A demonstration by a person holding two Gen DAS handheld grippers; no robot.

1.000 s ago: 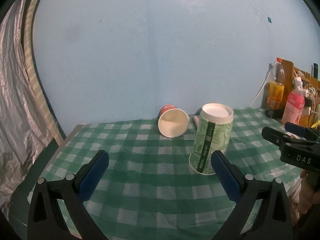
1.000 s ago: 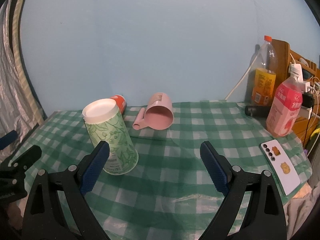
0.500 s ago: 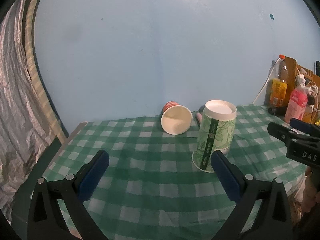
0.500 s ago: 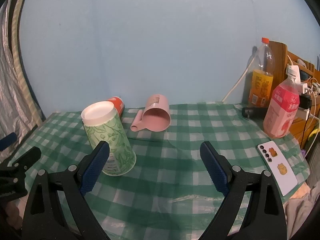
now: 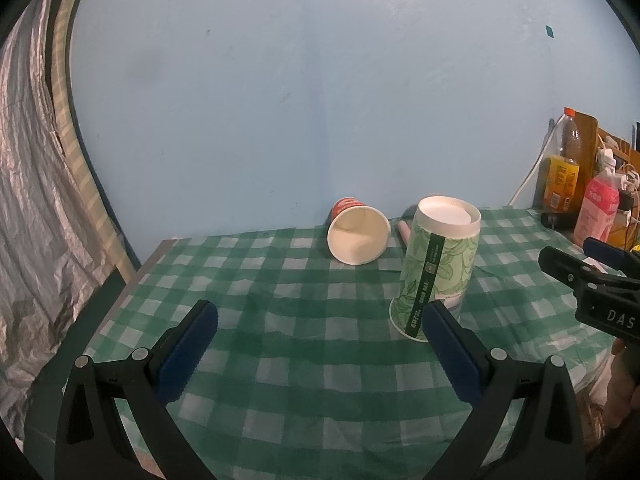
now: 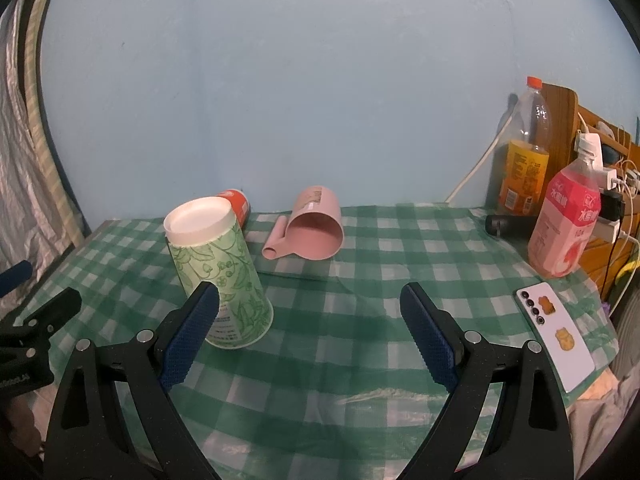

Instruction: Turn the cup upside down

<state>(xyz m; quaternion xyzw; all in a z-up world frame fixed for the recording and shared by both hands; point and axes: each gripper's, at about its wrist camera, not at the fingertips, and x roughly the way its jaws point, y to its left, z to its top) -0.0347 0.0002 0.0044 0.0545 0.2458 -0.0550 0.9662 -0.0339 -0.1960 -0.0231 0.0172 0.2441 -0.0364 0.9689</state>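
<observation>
A green leaf-patterned paper cup [image 5: 438, 268] stands upside down on the green checked tablecloth [image 5: 304, 328], base up; it also shows in the right wrist view [image 6: 218, 268]. A red paper cup [image 5: 358, 234] lies on its side behind it, mouth toward me. A pink mug [image 6: 314, 232] lies on its side further right. My left gripper [image 5: 320, 350] is open and empty, the green cup just beyond its right finger. My right gripper [image 6: 310, 338] is open and empty, the green cup beyond its left finger.
At the right edge stand an orange drink bottle [image 6: 524, 160], a pink drink bottle [image 6: 566, 224] and a black cylinder [image 6: 506, 225]. A white phone [image 6: 554, 336] lies near the table's right front. A blue wall rises behind. Foil sheeting [image 5: 28, 220] hangs at left.
Both grippers have drawn back a little from the cups, which look smaller and farther. The green cup stays upside down in place. Both grippers stay open.
</observation>
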